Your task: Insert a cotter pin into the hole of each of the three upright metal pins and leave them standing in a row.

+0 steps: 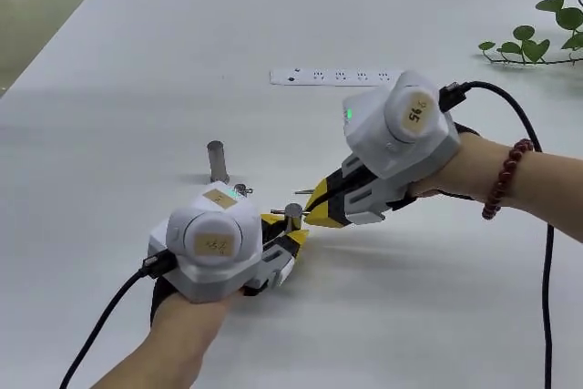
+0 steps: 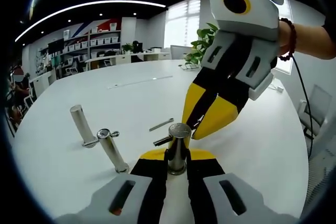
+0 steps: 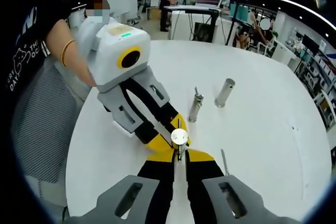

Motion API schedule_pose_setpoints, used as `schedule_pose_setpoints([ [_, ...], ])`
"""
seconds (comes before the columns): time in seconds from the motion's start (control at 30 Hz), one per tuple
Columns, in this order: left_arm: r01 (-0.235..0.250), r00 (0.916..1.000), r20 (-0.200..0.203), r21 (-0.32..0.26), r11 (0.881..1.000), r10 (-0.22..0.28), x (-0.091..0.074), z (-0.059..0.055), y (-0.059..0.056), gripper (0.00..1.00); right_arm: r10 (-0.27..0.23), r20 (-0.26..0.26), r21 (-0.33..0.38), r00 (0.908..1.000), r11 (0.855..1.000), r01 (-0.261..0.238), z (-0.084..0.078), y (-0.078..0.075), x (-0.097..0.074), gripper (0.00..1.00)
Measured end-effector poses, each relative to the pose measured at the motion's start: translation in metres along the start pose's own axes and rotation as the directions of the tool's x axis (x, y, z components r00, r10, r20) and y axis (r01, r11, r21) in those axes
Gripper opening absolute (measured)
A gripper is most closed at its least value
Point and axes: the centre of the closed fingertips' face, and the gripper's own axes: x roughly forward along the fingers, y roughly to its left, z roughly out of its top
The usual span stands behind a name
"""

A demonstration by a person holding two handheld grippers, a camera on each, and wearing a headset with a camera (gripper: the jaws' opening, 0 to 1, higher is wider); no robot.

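My left gripper (image 2: 177,157) clenches the nearest upright metal pin (image 2: 179,142). My right gripper (image 3: 180,155) pinches a cotter pin (image 2: 161,141) poking through its hole.

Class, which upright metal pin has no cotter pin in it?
The end metal pin, standing alone with a bare top; the middle pin and the clamped pin each carry one.

On the left gripper (image 2: 177,156), the jaws cover the foot of the metal pin (image 2: 178,142) between them. One end of the cotter pin (image 2: 162,141) shows beside it. The rest is hidden at the jaws of the right gripper (image 2: 195,131), its depth in the hole unclear. In the head view, the second pin (image 1: 240,190) beyond the left jaws is mostly hidden.
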Motion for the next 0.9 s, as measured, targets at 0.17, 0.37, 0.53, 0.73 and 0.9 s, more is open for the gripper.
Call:
schedule_pose_setpoints([
  [0.17, 0.001, 1.0000, -0.002, 0.001, 1.000, -0.001, 0.000, 0.000, 0.000, 0.11, -0.007, 0.017, 0.019, 0.9998, 1.000, 0.007, 0.000, 0.001, -0.006, 0.06],
  [0.37, 0.002, 1.0000, -0.004, 0.005, 1.000, -0.002, 0.000, 0.000, 0.000, 0.11, -0.022, 0.008, 0.034, 0.9997, 0.999, 0.022, -0.005, 0.001, -0.012, 0.03],
  [0.53, 0.002, 1.0000, -0.004, 0.007, 1.000, -0.002, 0.000, 0.000, 0.000, 0.11, -0.031, 0.007, 0.041, 0.9995, 0.999, 0.030, -0.006, 0.000, -0.013, 0.00],
  [0.73, 0.004, 1.0000, -0.005, 0.008, 1.000, -0.004, 0.000, 0.000, 0.000, 0.11, -0.026, 0.012, 0.044, 0.9996, 0.999, 0.026, -0.004, 0.000, -0.010, 0.00],
  [0.9, 0.007, 1.0000, -0.005, 0.006, 1.000, -0.007, 0.000, 0.000, 0.000, 0.11, -0.024, 0.017, 0.046, 0.9996, 0.999, 0.024, -0.002, 0.000, -0.008, 0.00],
])
